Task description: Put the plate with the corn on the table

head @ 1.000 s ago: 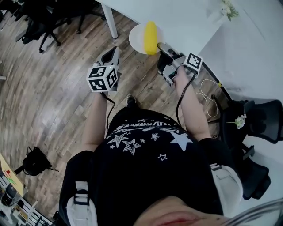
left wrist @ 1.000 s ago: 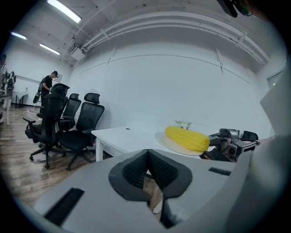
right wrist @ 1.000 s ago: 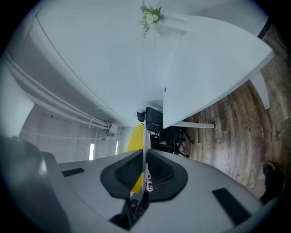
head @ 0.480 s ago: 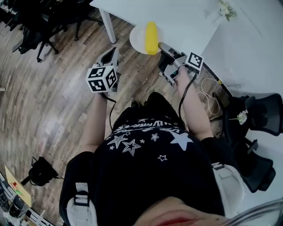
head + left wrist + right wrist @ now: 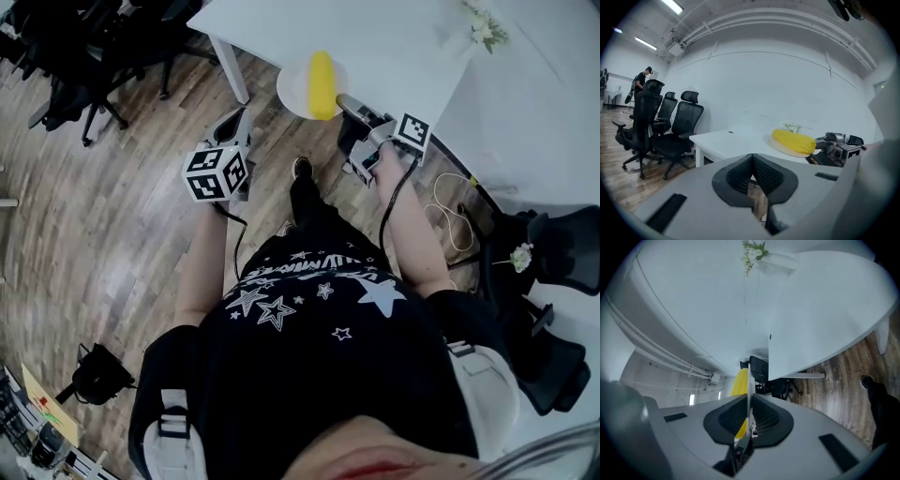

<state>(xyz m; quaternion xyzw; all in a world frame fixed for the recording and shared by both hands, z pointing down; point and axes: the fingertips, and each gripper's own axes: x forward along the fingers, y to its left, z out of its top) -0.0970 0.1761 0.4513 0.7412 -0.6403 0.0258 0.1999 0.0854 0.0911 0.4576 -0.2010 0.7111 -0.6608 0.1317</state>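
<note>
A white plate (image 5: 296, 92) carries one yellow corn cob (image 5: 322, 82). The right claw (image 5: 345, 101) is clamped on the plate's rim and holds it level at the edge of the white bench (image 5: 394, 47). The left claw (image 5: 234, 120) is closed on nothing, over the wooden floor (image 5: 112, 216). Since a second ago both claws have neared the bench, and a shoe (image 5: 301, 169) has stepped forward.

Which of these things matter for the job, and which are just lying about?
Part of the job: plate; corn lying on it; white table; right claw, clamped on the plate's rim.

Just lying about: black office chairs; flowers; white cable; left claw, shut and empty.
</note>
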